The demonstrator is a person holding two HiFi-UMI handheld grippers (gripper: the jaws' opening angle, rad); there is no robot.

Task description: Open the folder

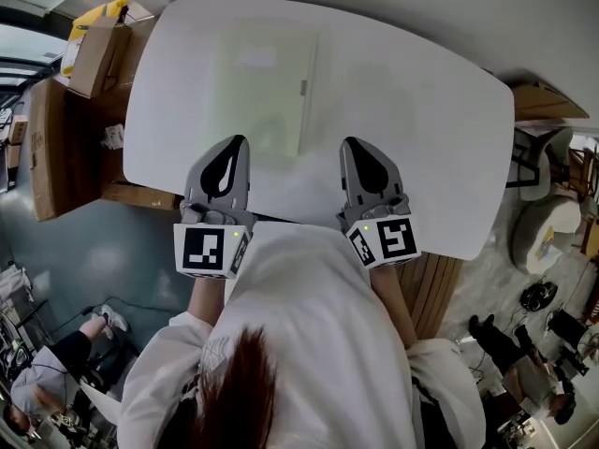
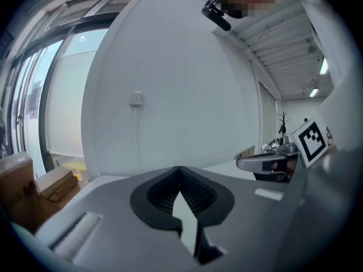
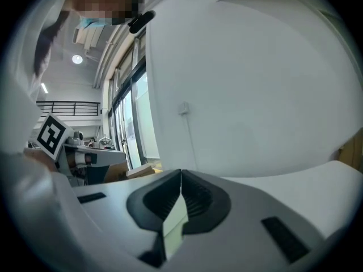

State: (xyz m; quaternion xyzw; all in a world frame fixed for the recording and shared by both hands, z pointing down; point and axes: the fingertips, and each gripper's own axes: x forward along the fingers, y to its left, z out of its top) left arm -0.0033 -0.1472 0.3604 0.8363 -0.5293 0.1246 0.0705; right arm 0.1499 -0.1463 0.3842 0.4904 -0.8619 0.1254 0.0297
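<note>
White table (image 1: pixel 430 138), rounded corners, glossy top. Carries a pale green folder (image 1: pixel 265 87), flat and closed, left of centre toward the far edge. Small dark mark at folder's right edge.

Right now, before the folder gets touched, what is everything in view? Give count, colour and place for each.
pale green translucent plastic folder: one, pale green, lying flat on the table's middle, ahead of both grippers.
white rounded table: one, white, fills the middle of the head view.
brown cardboard boxes: at least two, brown, left of the table.
bystanders: two, partly seen, at the lower left and lower right corners.
white hooded top: one, white, on the person, bottom centre.
left gripper: one, grey, over the table's near edge, jaws shut, empty.
right gripper: one, grey, beside it, jaws shut, empty.
</note>
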